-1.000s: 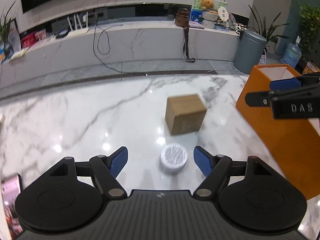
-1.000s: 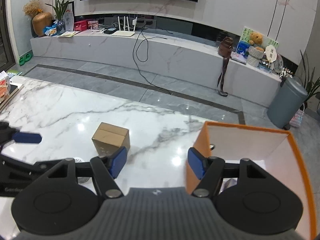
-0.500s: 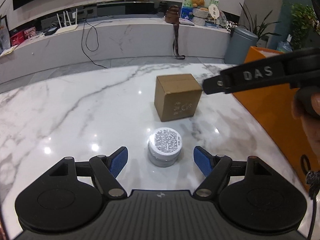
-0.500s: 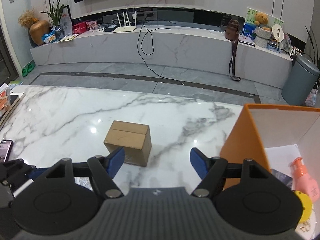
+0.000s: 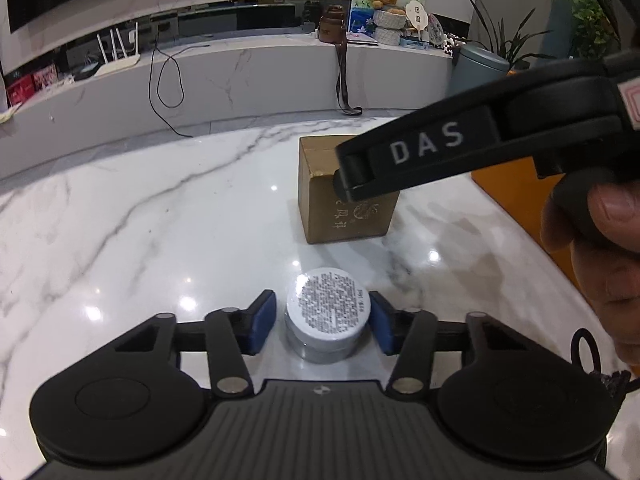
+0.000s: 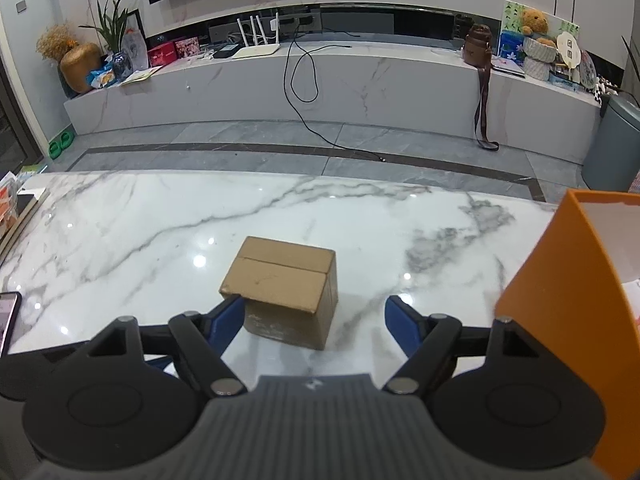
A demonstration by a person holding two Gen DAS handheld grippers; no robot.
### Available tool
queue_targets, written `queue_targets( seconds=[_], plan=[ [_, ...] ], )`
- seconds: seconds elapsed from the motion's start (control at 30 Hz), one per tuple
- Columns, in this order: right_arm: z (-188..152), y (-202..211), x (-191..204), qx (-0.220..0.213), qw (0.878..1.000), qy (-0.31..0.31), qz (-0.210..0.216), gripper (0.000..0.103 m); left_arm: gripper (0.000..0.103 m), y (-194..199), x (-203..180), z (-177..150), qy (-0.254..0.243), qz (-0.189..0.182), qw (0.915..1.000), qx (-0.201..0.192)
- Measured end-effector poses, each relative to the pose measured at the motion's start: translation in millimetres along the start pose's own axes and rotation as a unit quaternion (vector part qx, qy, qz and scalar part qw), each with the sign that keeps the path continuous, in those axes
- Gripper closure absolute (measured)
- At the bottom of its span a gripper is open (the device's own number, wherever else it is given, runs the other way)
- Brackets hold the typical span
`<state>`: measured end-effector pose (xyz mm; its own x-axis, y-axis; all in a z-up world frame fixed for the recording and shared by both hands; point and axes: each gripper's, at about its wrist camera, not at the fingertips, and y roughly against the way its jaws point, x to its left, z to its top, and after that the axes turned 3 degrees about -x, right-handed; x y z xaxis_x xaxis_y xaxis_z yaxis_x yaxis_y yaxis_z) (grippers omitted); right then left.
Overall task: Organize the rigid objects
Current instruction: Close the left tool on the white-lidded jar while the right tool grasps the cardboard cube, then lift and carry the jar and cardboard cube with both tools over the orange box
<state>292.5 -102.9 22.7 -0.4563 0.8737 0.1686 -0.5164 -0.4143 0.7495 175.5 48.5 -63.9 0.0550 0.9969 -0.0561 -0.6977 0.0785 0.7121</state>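
Observation:
A small round grey tin (image 5: 326, 314) with a printed label on its lid sits on the marble table (image 5: 160, 220). My left gripper (image 5: 323, 324) has its blue pads on either side of the tin, nearly touching its sides. A brown cardboard box (image 5: 346, 196) stands just beyond the tin. In the right wrist view the same box (image 6: 282, 284) lies just ahead of my open right gripper (image 6: 316, 320), whose left pad is close to the box's near corner. The right gripper's arm (image 5: 460, 148) crosses the left wrist view over the box.
An orange bin (image 6: 568, 300) with white inner walls stands on the table at the right, also showing in the left wrist view (image 5: 508, 184). A phone (image 6: 8, 316) lies at the table's left edge. A low marble TV bench (image 6: 320, 76) runs beyond the table.
My left gripper has moved forward around the tin and narrowed onto it. My right gripper has moved left and forward to the cardboard box, away from the orange bin.

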Motion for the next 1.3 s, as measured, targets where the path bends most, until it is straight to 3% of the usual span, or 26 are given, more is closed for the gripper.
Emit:
queue_targets(
  seconds=[0.07, 0.6, 0.77, 0.9, 1.3],
  plan=[
    [0, -4, 1, 0.002, 1.0, 0.0, 0.0, 0.027, 0.056, 1, 1, -1, -0.002, -0.002, 1.0, -0.001],
    [0, -28, 25, -0.015, 1.0, -0.012, -0.011, 0.026, 0.056, 21, 29, -14, -0.003, 0.003, 1.0, 0.005],
    [-5, -35, 37, -0.034, 0.999, -0.011, -0.041, 0.027, 0.056, 25, 44, -15, 0.006, 0.011, 0.9999, 0.004],
    [-10, -40, 43, -0.043, 0.997, 0.001, -0.064, 0.037, 0.056, 27, 52, -14, 0.013, 0.016, 0.9998, 0.006],
    [-6, -28, 35, -0.043, 0.998, 0.0, -0.052, 0.039, 0.057, 30, 50, -9, 0.015, 0.032, 0.9993, 0.008]
  ],
)
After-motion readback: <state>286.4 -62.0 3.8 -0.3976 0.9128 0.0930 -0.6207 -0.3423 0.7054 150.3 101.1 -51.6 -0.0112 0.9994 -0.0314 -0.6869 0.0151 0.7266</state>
